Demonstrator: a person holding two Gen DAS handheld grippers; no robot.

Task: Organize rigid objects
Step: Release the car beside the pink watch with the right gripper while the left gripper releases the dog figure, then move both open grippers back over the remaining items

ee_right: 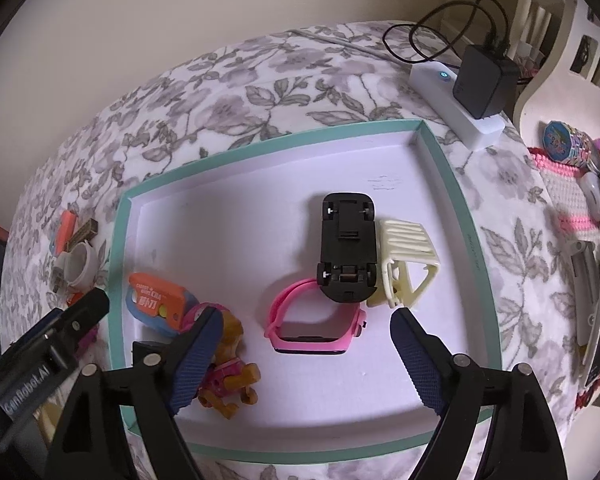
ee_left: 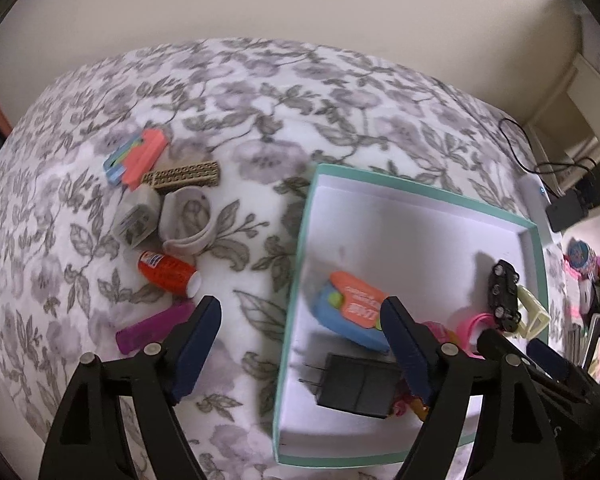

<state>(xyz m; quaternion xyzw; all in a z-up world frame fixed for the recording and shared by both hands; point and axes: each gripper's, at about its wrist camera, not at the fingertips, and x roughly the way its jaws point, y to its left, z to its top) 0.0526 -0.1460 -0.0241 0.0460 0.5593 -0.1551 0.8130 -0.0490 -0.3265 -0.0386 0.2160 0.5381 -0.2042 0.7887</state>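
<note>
- Your left gripper (ee_left: 300, 328): jaws wide, nothing held, straddling the left wall of the teal-rimmed box (ee_left: 296, 240).
- Your right gripper (ee_right: 306, 330): jaws wide, empty, over the pink watch (ee_right: 316, 328).
- Black toy car (ee_right: 347, 246) lies upside down in the box, touching the watch.
- Orange tube (ee_left: 168, 272) on the floral cloth (ee_left: 260, 92), outside the box.

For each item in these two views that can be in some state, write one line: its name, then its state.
Left gripper: open, holding nothing.
Right gripper: open, holding nothing.
Tray: lidless, partly filled.
Toy car: upside down, wheels up, in the tray.
Pink watch: strap looped, on its side.
Orange tube: capped, lying on the blanket.
Power strip: light on, black adapter plugged in.
</note>
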